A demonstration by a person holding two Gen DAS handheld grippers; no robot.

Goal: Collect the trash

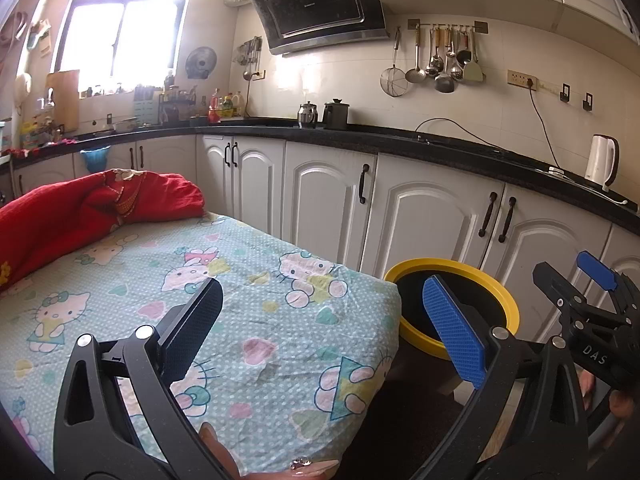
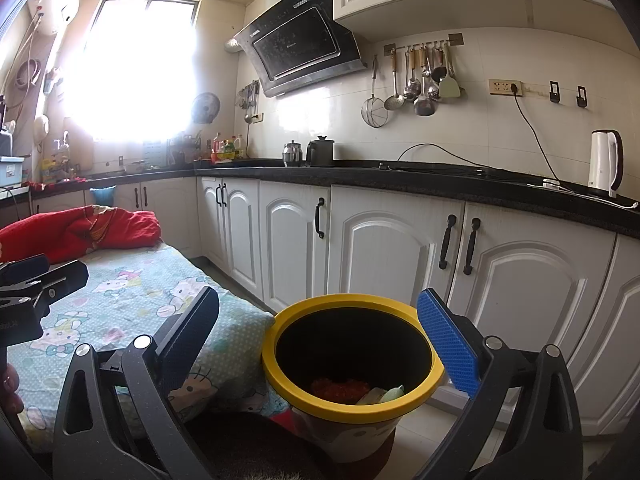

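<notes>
— Both of our tools sit closest to the lens. Our left hand-held gripper has its jaws spread wide with nothing between them, hanging over the near right corner of the cartoon-print cloth that covers the desk. Our right hand-held gripper is just as wide and just as empty, poised above the yellow-rimmed trash bin.

— And the trash itself?

— What we can see of it lies in the bin: a reddish heap and some pale scraps at the bottom. The bin stands just right of the desk, touching or nearly touching the cloth's edge, with the white cabinets behind it.

— Anything left on the desk to pick up?

— Nothing loose that we can make out. Only a red blanket is bunched at the far left end, and that doesn't look like trash to us.

— So which step are we at?

— We judge it as just past a drop, or at the end of collecting: jaws apart, one tool over the bin, cloth bare.

— Next move?

— We'd sweep our view across the desk and floor for anything missed. If a scrap turns up, we bring a wide jaw down around it, close, and carry it right to the bin.
</notes>
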